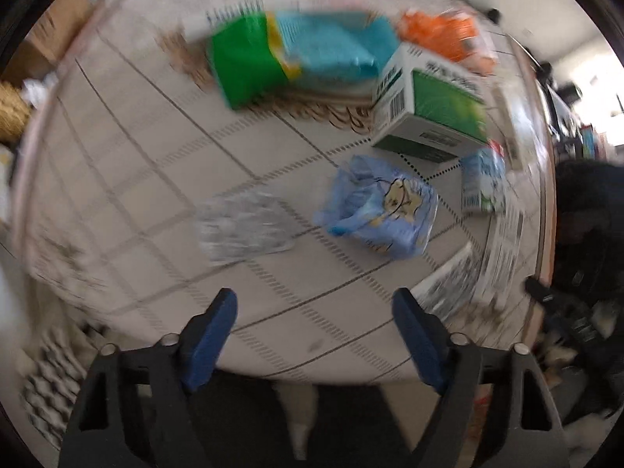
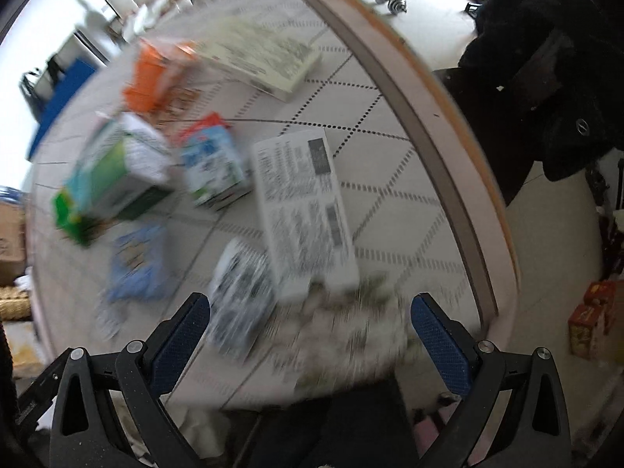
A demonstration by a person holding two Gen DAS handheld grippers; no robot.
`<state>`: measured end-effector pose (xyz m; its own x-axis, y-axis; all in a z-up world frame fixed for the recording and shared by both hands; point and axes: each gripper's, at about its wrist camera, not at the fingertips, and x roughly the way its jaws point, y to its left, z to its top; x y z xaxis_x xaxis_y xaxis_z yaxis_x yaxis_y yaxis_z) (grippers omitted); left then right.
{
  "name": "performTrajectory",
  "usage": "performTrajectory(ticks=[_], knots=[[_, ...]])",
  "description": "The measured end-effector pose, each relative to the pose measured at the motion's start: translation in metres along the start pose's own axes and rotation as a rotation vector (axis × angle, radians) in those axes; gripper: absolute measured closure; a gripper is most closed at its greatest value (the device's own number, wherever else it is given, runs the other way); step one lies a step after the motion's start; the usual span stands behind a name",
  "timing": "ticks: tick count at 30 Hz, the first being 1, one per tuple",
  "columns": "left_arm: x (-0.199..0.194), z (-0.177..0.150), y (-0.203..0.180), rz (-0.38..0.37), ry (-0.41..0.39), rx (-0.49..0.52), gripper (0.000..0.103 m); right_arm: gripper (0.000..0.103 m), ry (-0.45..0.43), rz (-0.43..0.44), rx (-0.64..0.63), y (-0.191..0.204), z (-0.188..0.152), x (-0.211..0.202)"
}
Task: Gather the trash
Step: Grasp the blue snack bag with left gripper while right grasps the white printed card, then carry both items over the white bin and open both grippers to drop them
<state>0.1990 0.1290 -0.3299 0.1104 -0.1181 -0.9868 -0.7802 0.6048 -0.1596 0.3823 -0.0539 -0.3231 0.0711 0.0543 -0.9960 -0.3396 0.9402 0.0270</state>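
Observation:
Both views are motion-blurred. Trash lies on a round table with a patterned cloth. In the left wrist view a crumpled clear plastic wrapper and a light blue bag with a cartoon print lie ahead of my open, empty left gripper. Behind them are a green and white box, a small milk carton, a green and teal packet and an orange packet. My right gripper is open and empty above a black-and-white printed wrapper and a white printed box.
The table's wooden rim curves along the right. A dark coat hangs over a chair beyond it. An open booklet lies at the far side. Red boxes stand on the floor at right. A woven basket sits at left.

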Motion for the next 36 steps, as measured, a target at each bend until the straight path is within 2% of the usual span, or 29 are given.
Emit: performTrajectory(ticks=[4,6,7,9,13,14,16,17,22,26,33,36], knots=[[0.032,0.023,-0.014,-0.028,0.041,-0.098,0.025,0.000,0.071,-0.037,-0.058,0.009,0.030,0.044],[0.043,0.032,-0.017,-0.034,0.053,-0.152,0.035,0.000,0.105,-0.033,-0.067,0.011,0.040,0.059],[0.049,0.036,-0.018,-0.032,0.059,-0.178,0.047,0.000,0.119,-0.035,-0.077,0.012,0.044,0.067],[0.055,0.041,-0.020,-0.023,0.061,-0.210,0.056,0.000,0.122,-0.049,-0.108,0.018,0.048,0.076],[0.044,0.037,-0.037,0.056,0.003,-0.164,0.075,0.004,0.086,-0.061,-0.159,0.025,0.051,0.074],[0.038,0.034,-0.042,0.082,-0.012,-0.147,0.079,0.009,0.076,-0.063,-0.156,0.024,0.051,0.072],[0.028,0.028,-0.051,0.116,-0.045,-0.115,0.082,0.019,0.058,-0.063,-0.151,0.019,0.052,0.064],[0.022,0.023,-0.056,0.132,-0.058,-0.101,0.084,0.029,0.044,-0.066,-0.165,0.019,0.051,0.057],[-0.013,-0.003,-0.076,0.184,-0.121,-0.069,0.091,0.030,0.060,-0.044,-0.204,0.006,0.048,0.044],[-0.046,-0.032,-0.082,0.210,-0.181,-0.068,0.092,0.030,0.012,-0.018,-0.254,0.003,0.046,0.016],[-0.066,-0.091,-0.089,0.232,-0.269,-0.016,0.093,0.030,-0.108,0.024,-0.360,0.017,0.008,-0.042],[-0.060,-0.108,-0.060,0.223,-0.299,-0.011,0.093,0.029,-0.137,0.060,-0.376,0.018,-0.026,-0.059]])
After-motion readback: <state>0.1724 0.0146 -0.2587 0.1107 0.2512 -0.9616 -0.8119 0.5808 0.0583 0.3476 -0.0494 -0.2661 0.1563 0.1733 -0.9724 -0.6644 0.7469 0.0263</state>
